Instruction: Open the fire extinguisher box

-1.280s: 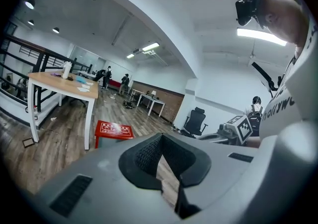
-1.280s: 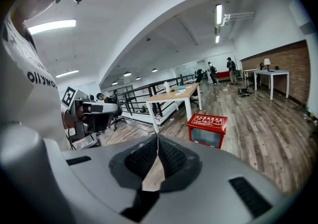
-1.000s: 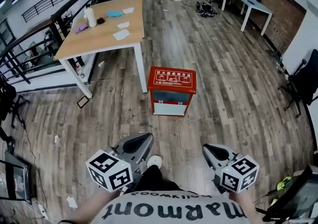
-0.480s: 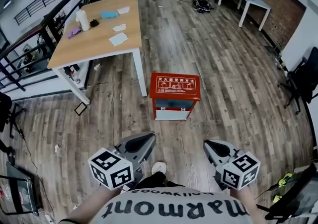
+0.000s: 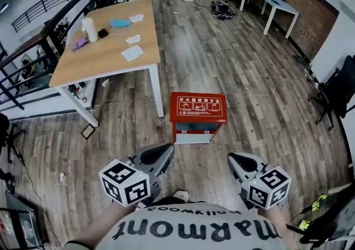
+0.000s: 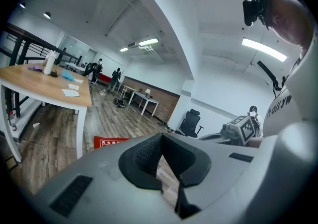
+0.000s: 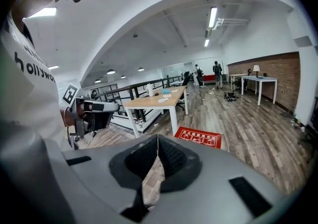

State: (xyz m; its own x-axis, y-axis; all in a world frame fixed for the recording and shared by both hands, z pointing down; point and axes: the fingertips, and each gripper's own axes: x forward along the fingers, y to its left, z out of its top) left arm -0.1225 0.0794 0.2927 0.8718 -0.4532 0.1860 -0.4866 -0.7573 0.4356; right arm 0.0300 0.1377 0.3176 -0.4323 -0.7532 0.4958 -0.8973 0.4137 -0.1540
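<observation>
The red fire extinguisher box (image 5: pixel 198 109) stood on the wooden floor (image 5: pixel 260 77), right beside the near leg of the wooden worktop (image 5: pixel 108 49). Its top panel with white print lay flat, and the box looked closed. The left gripper (image 5: pixel 160 153) and the right gripper (image 5: pixel 237 161) were held low in front of the person, side by side, both pointing toward the box and clear of it, touching nothing. In the left gripper view the jaws were together with nothing between them, only floorboards showing past the pads. The right gripper view gave the same: jaws together and empty, the red box ahead on the floor. Up on the worktop sat a white bottle (image 5: pixel 87 29), a blue cloth (image 5: pixel 119 23) and some sheets of paper (image 5: pixel 133 52).
</observation>
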